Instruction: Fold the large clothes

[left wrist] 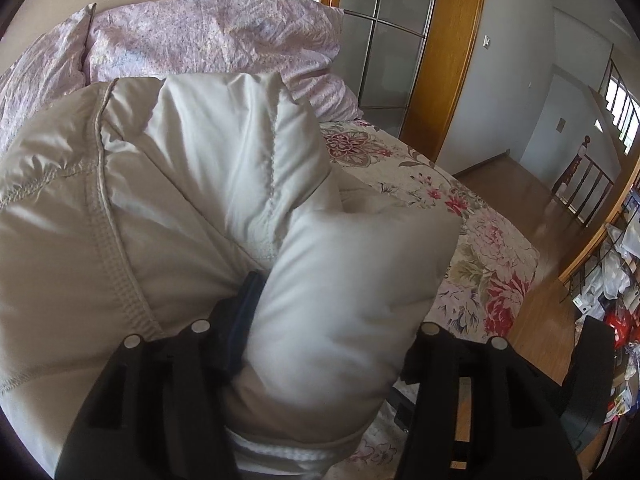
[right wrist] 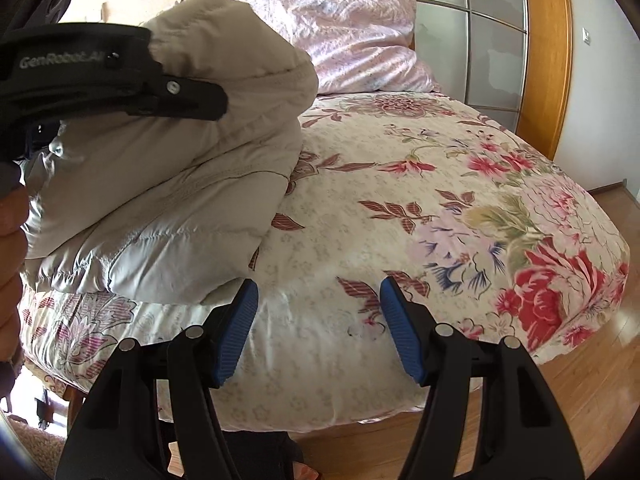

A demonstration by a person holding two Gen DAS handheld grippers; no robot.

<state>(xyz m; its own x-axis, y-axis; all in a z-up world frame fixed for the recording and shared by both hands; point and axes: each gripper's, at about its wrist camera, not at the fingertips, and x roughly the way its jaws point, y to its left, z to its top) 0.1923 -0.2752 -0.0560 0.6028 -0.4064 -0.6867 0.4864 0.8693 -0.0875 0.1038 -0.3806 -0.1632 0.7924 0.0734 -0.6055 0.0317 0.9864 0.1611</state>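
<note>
A puffy beige quilted jacket [left wrist: 160,200] lies bunched on the left part of the flowered bed [right wrist: 440,200]. My left gripper [left wrist: 332,320] is shut on a thick fold of it, and the padding fills the gap and hides the right finger. In the right wrist view that left gripper [right wrist: 212,100] holds the fold raised above the rest of the jacket [right wrist: 180,208]. My right gripper [right wrist: 318,308] stands open over bare bedspread just right of the jacket's near corner, with nothing between its blue pads [right wrist: 236,332].
Pink pillows [right wrist: 352,32] lie at the head of the bed, by a frosted-glass door in a wooden frame [left wrist: 384,40]. Wooden floor [right wrist: 580,400] runs along the bed's right side. A cluttered rack [left wrist: 616,280] stands far right. A person's hand [right wrist: 10,240] shows at the left edge.
</note>
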